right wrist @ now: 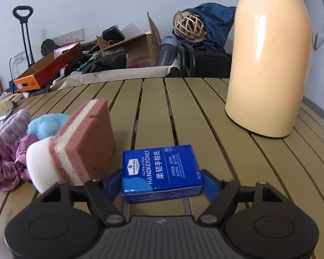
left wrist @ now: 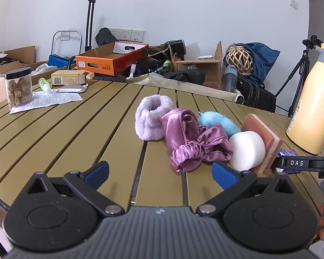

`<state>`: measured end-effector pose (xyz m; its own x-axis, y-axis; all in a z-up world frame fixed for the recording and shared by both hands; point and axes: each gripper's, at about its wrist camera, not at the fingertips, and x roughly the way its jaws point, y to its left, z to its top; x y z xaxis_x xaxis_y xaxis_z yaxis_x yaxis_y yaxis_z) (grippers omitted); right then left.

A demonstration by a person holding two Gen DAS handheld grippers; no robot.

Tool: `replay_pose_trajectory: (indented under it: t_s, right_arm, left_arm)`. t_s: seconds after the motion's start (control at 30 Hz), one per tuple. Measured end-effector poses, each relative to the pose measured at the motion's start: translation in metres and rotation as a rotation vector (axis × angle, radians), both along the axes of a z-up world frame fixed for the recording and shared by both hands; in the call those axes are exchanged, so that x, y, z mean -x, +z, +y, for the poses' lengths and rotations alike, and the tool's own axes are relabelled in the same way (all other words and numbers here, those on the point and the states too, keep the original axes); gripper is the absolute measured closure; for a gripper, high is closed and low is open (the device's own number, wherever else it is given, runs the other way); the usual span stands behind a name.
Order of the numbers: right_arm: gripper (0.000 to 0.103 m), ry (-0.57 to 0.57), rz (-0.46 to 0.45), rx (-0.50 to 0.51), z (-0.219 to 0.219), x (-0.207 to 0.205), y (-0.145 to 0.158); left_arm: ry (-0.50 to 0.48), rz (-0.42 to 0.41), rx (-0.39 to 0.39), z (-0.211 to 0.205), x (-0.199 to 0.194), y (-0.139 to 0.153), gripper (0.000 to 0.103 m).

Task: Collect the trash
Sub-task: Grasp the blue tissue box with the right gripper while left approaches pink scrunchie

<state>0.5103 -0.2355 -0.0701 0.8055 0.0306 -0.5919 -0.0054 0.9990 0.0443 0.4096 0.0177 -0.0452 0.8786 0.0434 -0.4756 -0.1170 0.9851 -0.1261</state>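
Observation:
A blue handkerchief pack lies flat on the olive slatted table. My right gripper is shut on it, one blue pad pressing each long side. Just left of it stand a pink sponge and a white foam block. My left gripper hovers open over the table with nothing between its fingers. Just ahead of it lies a purple satin scrunchie, with a lilac fuzzy scrunchie and a light blue fluffy ball behind. The right gripper's black body shows at the right edge.
A tall cream thermos jug stands at the far right of the table. At the far left are a jar of brown chunks, a paper sheet, a foil pack and a yellow box. Cartons and bags crowd the floor beyond.

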Motion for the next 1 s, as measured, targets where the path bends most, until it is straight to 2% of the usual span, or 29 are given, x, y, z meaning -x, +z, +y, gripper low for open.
replay_pose_trajectory:
  t_s: [0.37, 0.57, 0.87, 1.0]
  right_arm:
    - [0.030, -0.053, -0.106, -0.105, -0.018, 0.032, 0.016]
    - [0.030, -0.067, -0.211, -0.087, -0.015, 0.076, 0.039]
    - [0.030, -0.159, -0.322, -0.166, -0.034, 0.146, 0.044]
    - [0.030, -0.179, -0.335, -0.193, -0.043, 0.160, 0.042]
  left_arm:
    - [-0.024, 0.003, 0.016, -0.003, -0.005, 0.002, 0.000]
    - [-0.040, 0.013, 0.035, -0.003, -0.004, 0.003, 0.000]
    - [-0.031, 0.037, 0.094, -0.001, -0.004, 0.002, 0.000]
    - [-0.095, 0.053, 0.029, -0.014, -0.021, 0.008, 0.000]
